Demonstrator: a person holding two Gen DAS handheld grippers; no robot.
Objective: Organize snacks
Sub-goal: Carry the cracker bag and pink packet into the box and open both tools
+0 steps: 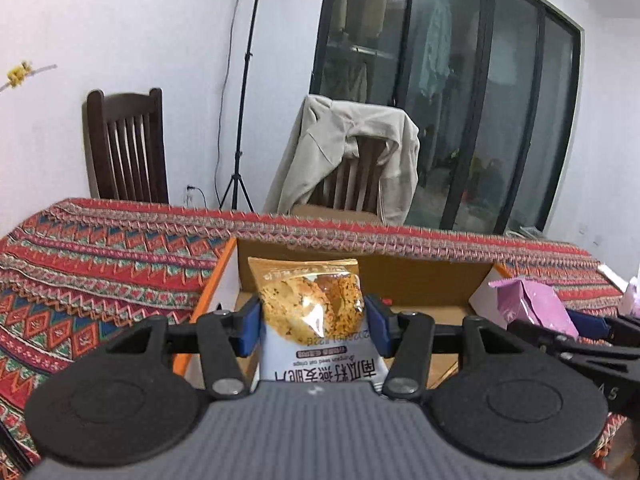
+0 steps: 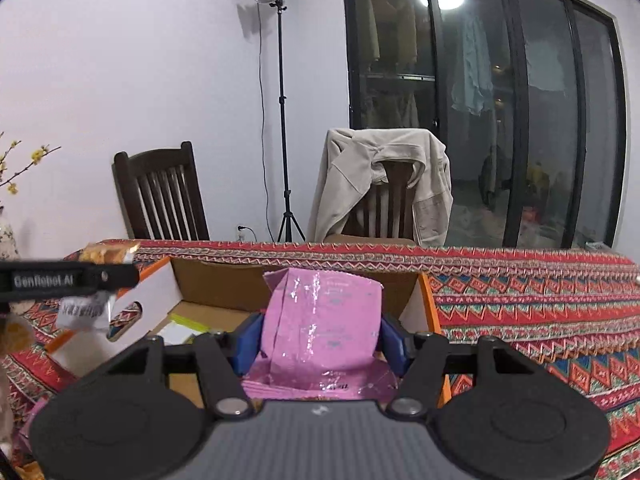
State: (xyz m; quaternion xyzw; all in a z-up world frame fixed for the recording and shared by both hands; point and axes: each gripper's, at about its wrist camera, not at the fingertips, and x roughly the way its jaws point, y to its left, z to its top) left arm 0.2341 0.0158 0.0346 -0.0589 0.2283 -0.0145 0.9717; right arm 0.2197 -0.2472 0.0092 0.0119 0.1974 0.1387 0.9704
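Observation:
My left gripper [image 1: 312, 322] is shut on an orange and white oat crisp packet [image 1: 314, 312], held upright over the open cardboard box [image 1: 420, 276]. My right gripper [image 2: 320, 336] is shut on a pink foil packet [image 2: 324, 320], held above the same cardboard box [image 2: 216, 284]. In the left wrist view the pink foil packet [image 1: 532, 304] and the right gripper's fingers [image 1: 592, 326] show at the right edge. In the right wrist view the left gripper's finger [image 2: 68, 278] crosses the left edge, with the oat crisp packet [image 2: 86, 308] pinched in it.
A table with a red patterned cloth [image 1: 100, 264] carries the box. Some flat items lie on the box floor [image 2: 180, 328]. Behind the table stand a dark wooden chair [image 1: 128, 148], a chair draped with a beige jacket [image 1: 348, 160], a light stand [image 2: 282, 120] and glass doors [image 2: 500, 100].

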